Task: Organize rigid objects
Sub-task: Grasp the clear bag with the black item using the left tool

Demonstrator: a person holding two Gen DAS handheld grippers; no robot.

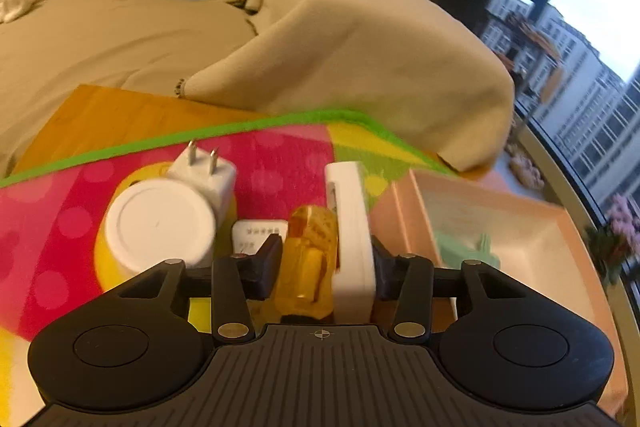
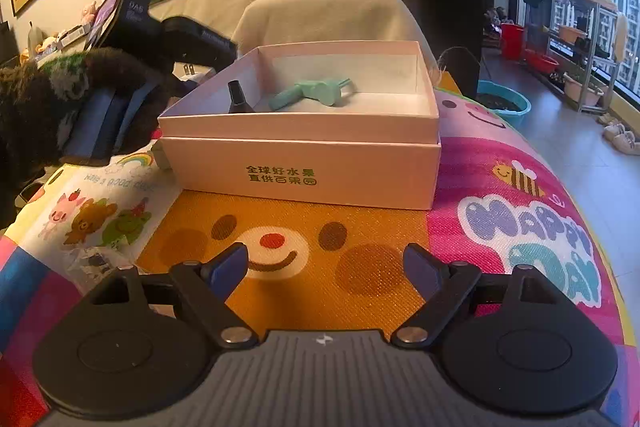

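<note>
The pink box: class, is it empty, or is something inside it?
Not empty. The open pink box holds a mint-green tool and a small black piece.

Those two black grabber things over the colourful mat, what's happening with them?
A person is tidying small hard objects into a pink box. The left gripper has its jaws around an amber-handled tool and a white block together, beside the box. The right gripper hangs open and empty before the box, which already holds a mint-green piece and a small dark one.

Pink box (image 2: pixel 300 163) blocks ahead; bare mat (image 2: pixel 304 247) before it
</note>
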